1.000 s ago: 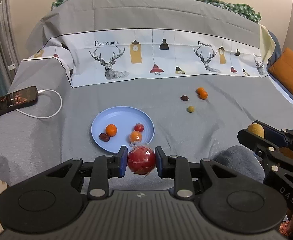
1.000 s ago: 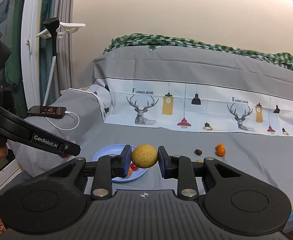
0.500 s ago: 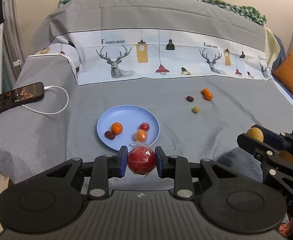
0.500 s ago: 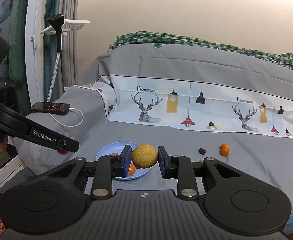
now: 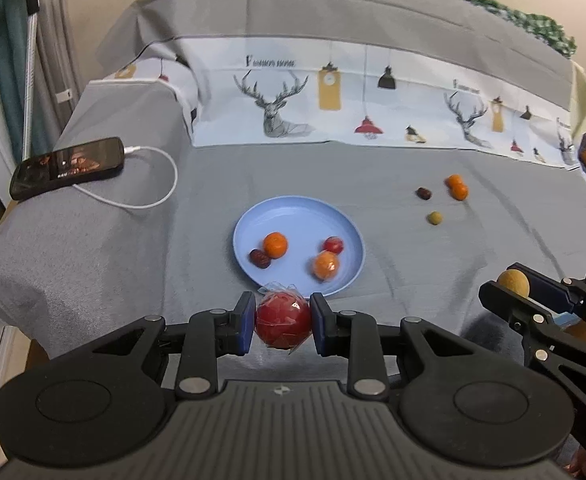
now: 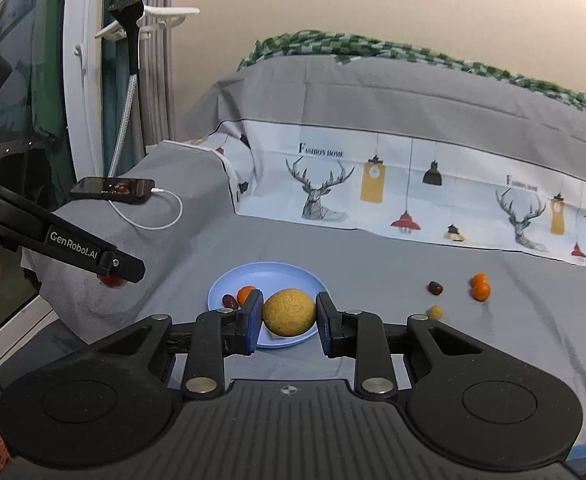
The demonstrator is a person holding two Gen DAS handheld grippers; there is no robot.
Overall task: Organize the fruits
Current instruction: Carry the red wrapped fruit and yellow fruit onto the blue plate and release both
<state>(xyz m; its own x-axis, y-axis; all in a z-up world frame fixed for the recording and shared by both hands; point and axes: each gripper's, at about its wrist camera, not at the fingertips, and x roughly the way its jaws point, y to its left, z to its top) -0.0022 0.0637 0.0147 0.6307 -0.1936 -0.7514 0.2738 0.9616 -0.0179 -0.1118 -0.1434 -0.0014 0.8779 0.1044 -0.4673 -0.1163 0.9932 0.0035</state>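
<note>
1. Gripping a wrapped red fruit (image 5: pixel 283 320), our left gripper (image 5: pixel 281 322) sits at the near rim of the blue plate (image 5: pixel 293 216).
2. Our right gripper (image 6: pixel 289 317) clamps a yellow round fruit (image 6: pixel 289 312).
3. We note four small fruits (image 5: pixel 437 218) loose on the grey cover (image 5: pixel 373 172), well apart from the plate.

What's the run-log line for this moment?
left gripper: shut on wrapped red fruit | right gripper: shut on yellow fruit | blue plate: four fruits | loose on cloth: four
</note>
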